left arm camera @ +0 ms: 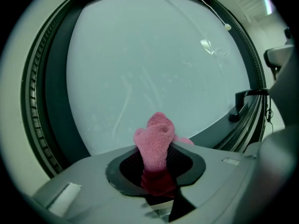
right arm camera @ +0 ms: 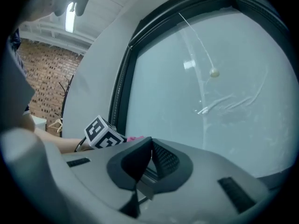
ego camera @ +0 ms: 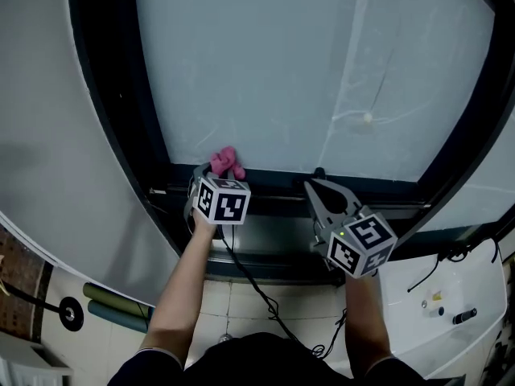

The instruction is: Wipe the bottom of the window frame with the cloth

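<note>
A pink cloth (ego camera: 225, 163) is pinched in my left gripper (ego camera: 219, 172), at the left end of the window frame's dark bottom rail (ego camera: 282, 193). In the left gripper view the cloth (left arm camera: 155, 141) sticks up between the shut jaws, against the frosted pane (left arm camera: 154, 64). My right gripper (ego camera: 315, 185) rests by the rail near its middle, jaws closed with nothing between them. In the right gripper view its tips (right arm camera: 150, 141) meet, and the left gripper's marker cube (right arm camera: 103, 133) shows to the left with a bit of pink cloth (right arm camera: 135, 137) beside it.
A cord with a small bead (ego camera: 368, 120) hangs in front of the pane. A black latch (left arm camera: 239, 105) sits on the rail to the right of the cloth. A white fixture (ego camera: 438, 296) stands below right, green rolls (ego camera: 113, 304) lie on the floor below left, and a cable (ego camera: 257, 292) trails down.
</note>
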